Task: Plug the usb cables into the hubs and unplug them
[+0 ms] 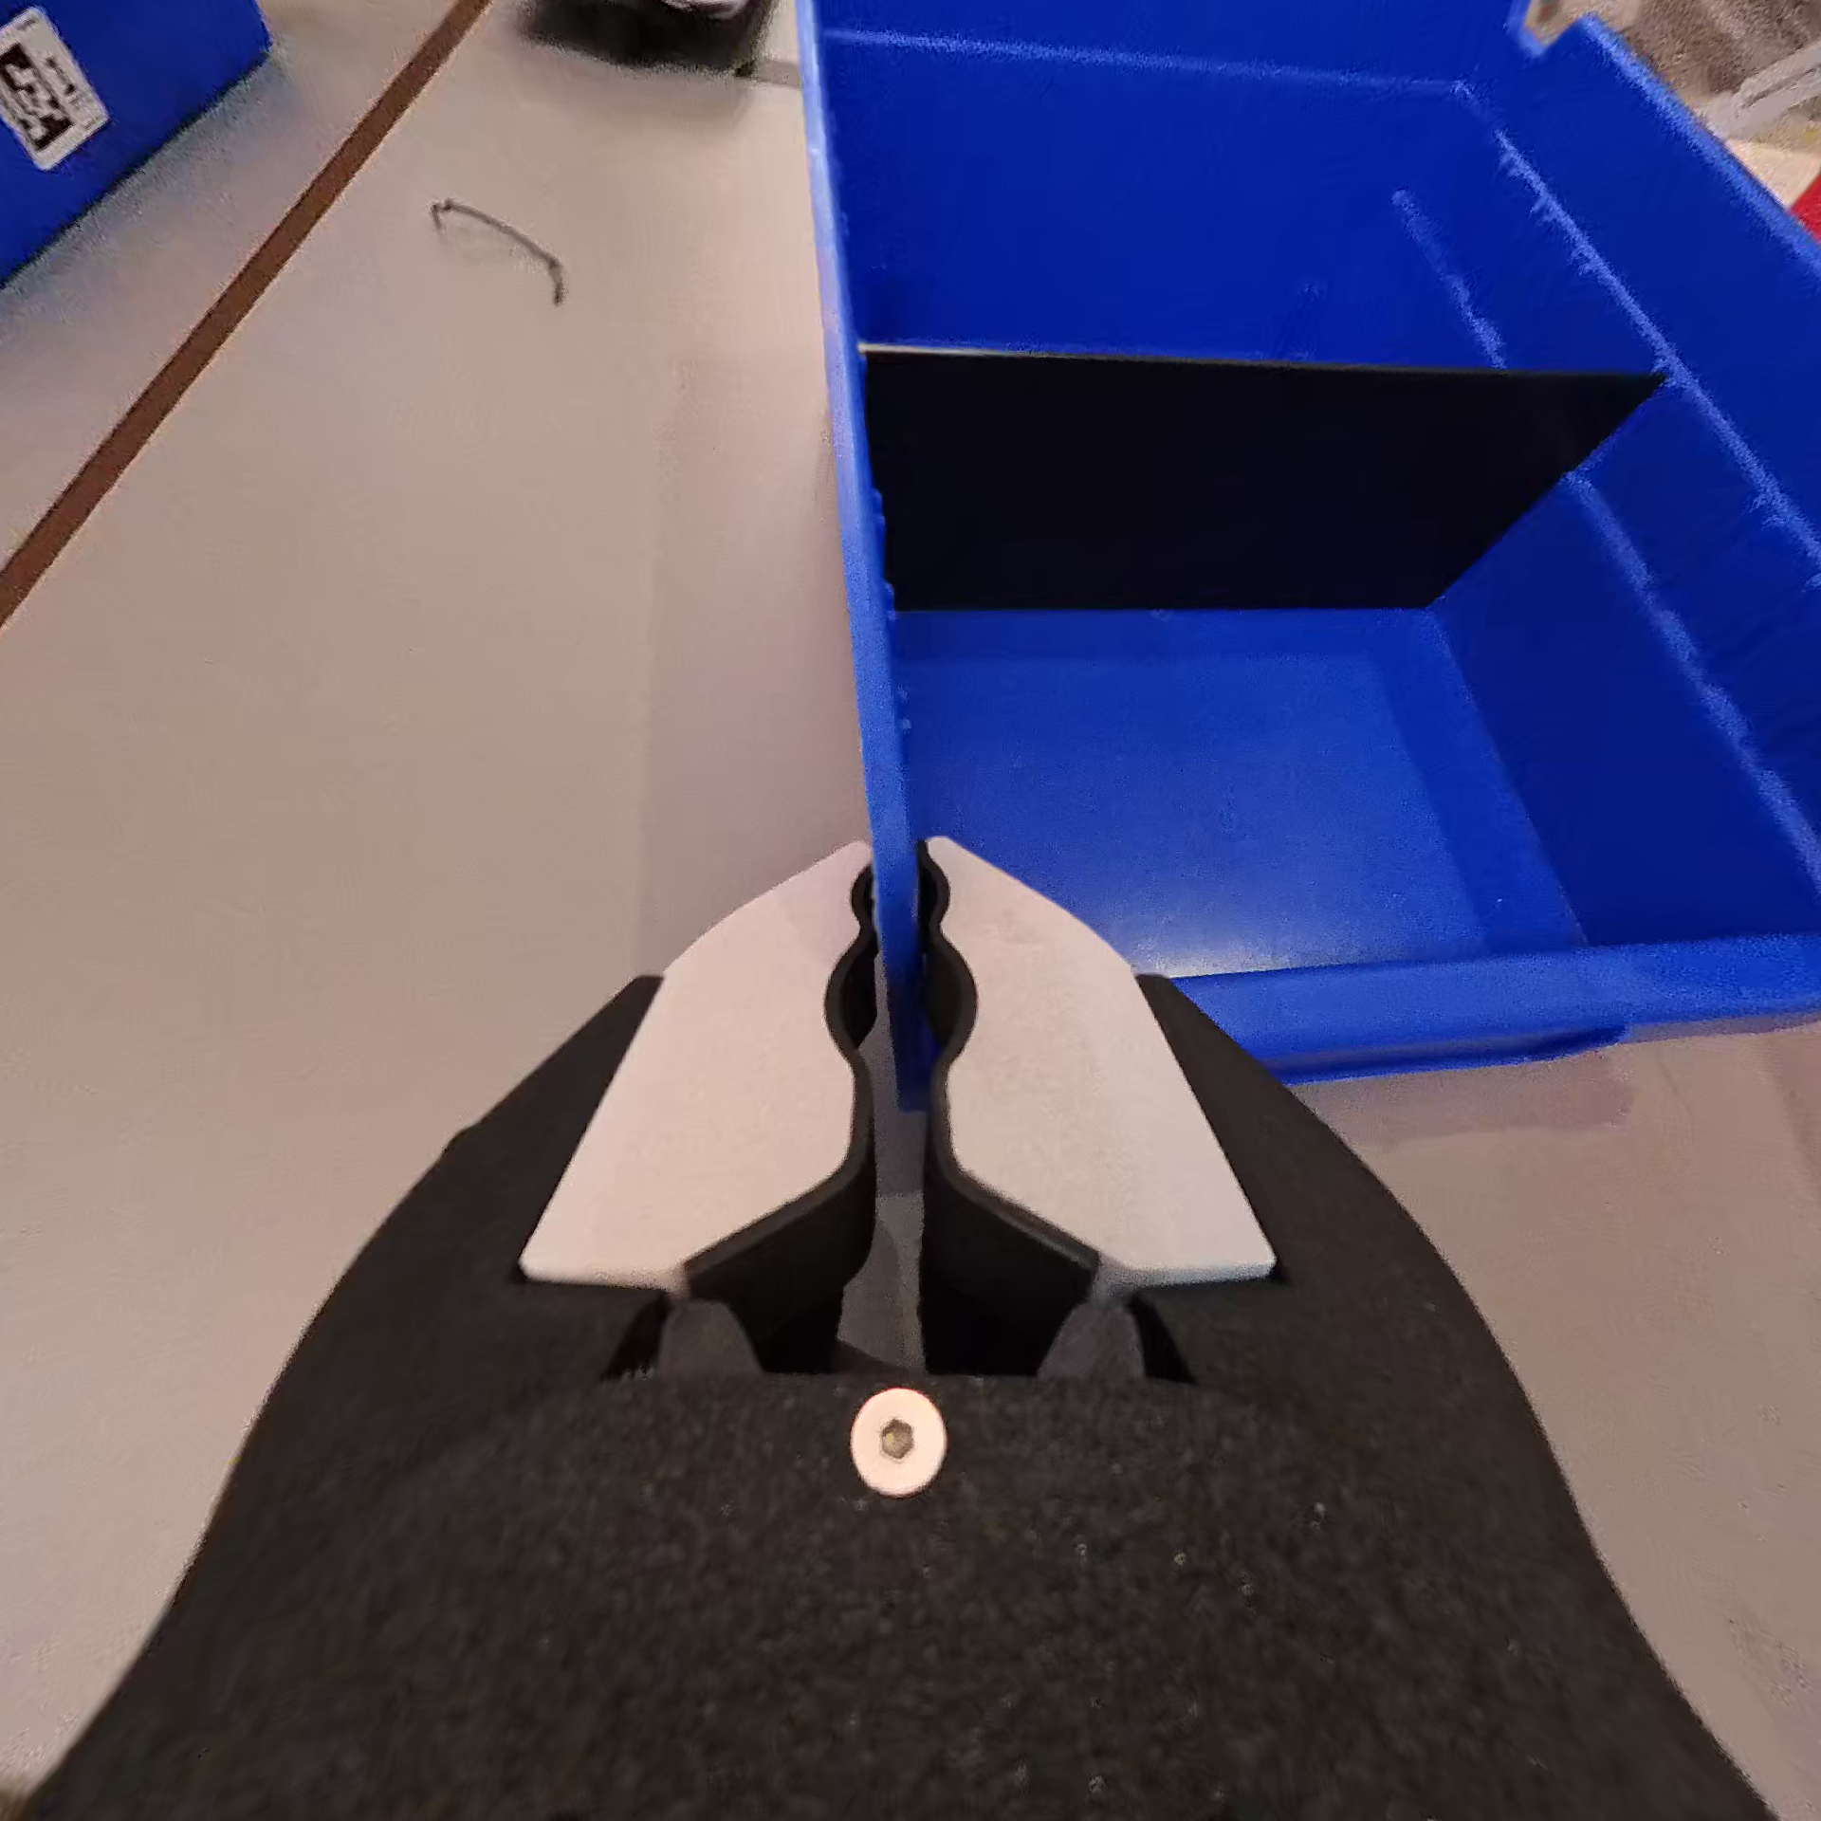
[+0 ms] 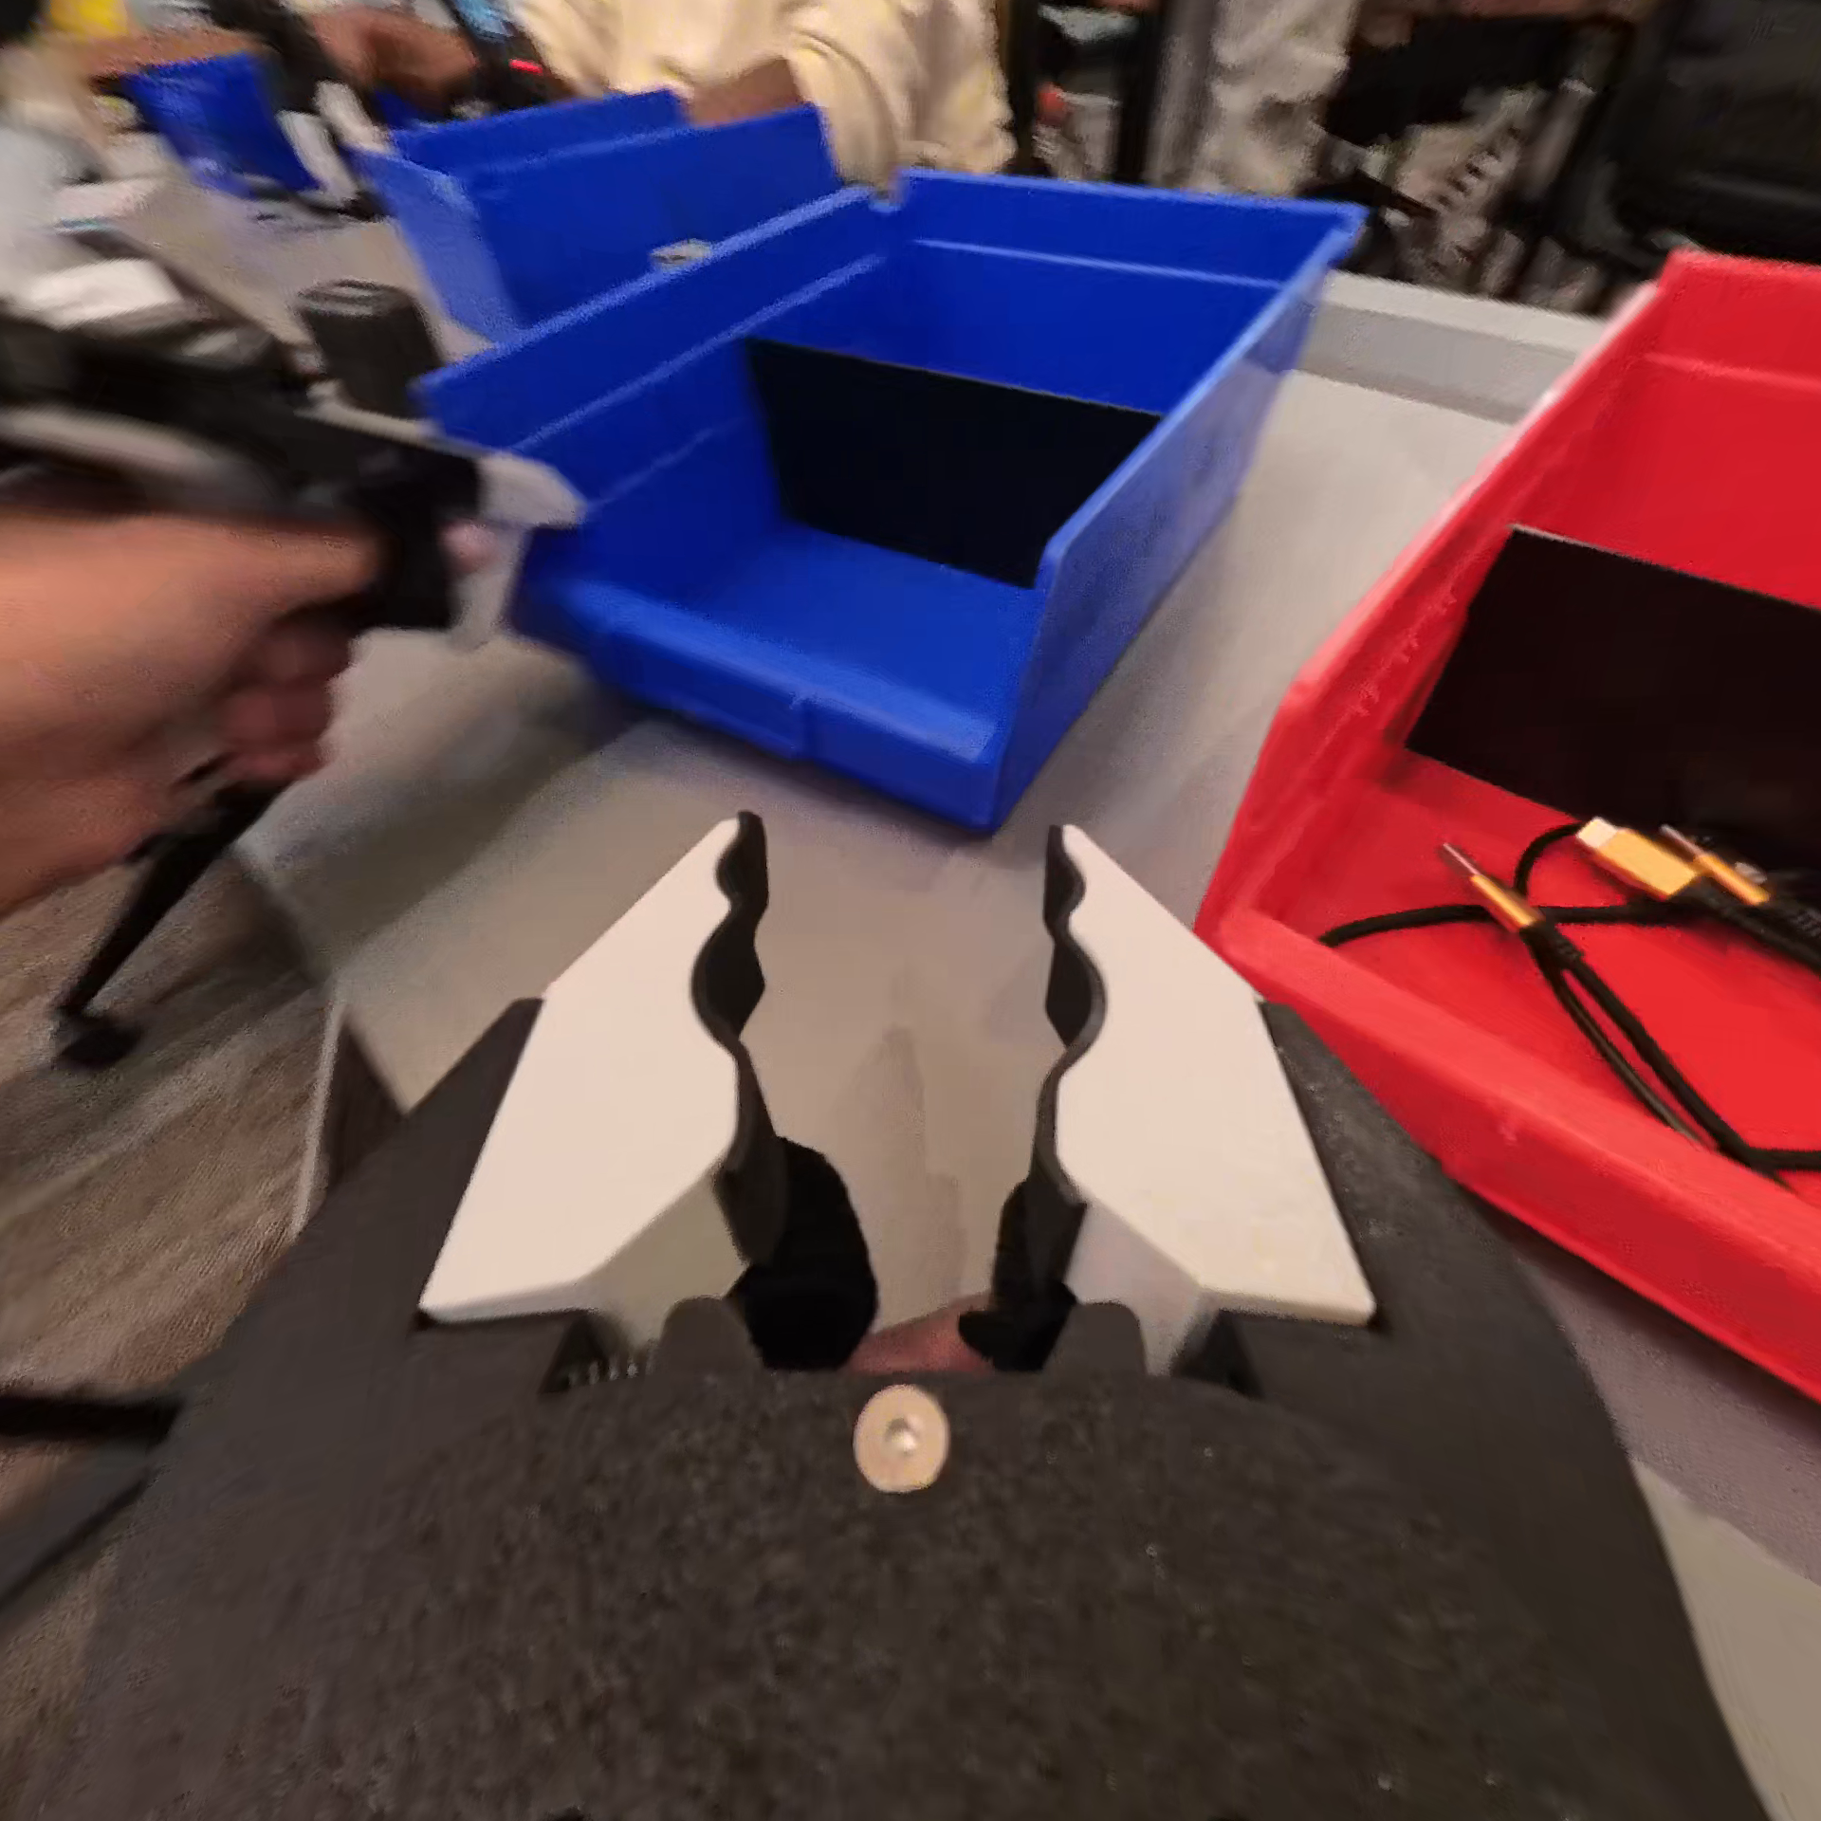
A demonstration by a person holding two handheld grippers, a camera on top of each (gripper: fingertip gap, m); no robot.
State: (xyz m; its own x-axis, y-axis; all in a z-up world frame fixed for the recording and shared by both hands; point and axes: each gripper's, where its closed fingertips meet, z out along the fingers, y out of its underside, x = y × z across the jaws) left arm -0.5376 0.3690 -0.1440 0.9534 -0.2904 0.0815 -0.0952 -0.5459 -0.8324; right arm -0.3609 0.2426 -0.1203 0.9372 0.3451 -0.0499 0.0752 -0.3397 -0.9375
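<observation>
My left gripper (image 1: 897, 887) is shut on the left side wall of a blue bin (image 1: 1232, 788), near its front corner, with one pad on each face of the wall. The bin has a black divider (image 1: 1232, 483) across its middle and nothing in the near compartment. In the right wrist view the same blue bin (image 2: 887, 631) stands on the grey table, and the left gripper (image 2: 503, 512) shows blurred at its left wall with a hand behind it. My right gripper (image 2: 902, 867) is open and empty above the table, short of the bin's front corner.
A red bin (image 2: 1380, 985) at the right holds black cables with gold plugs (image 2: 1626, 887) and a black divider. More blue bins (image 2: 591, 197) stand farther back, with people behind. Another blue bin (image 1: 118, 118) and a thin dark wire (image 1: 503, 246) lie on the table at the left. One gripper's finger ends stand about 25 cm off the other's.
</observation>
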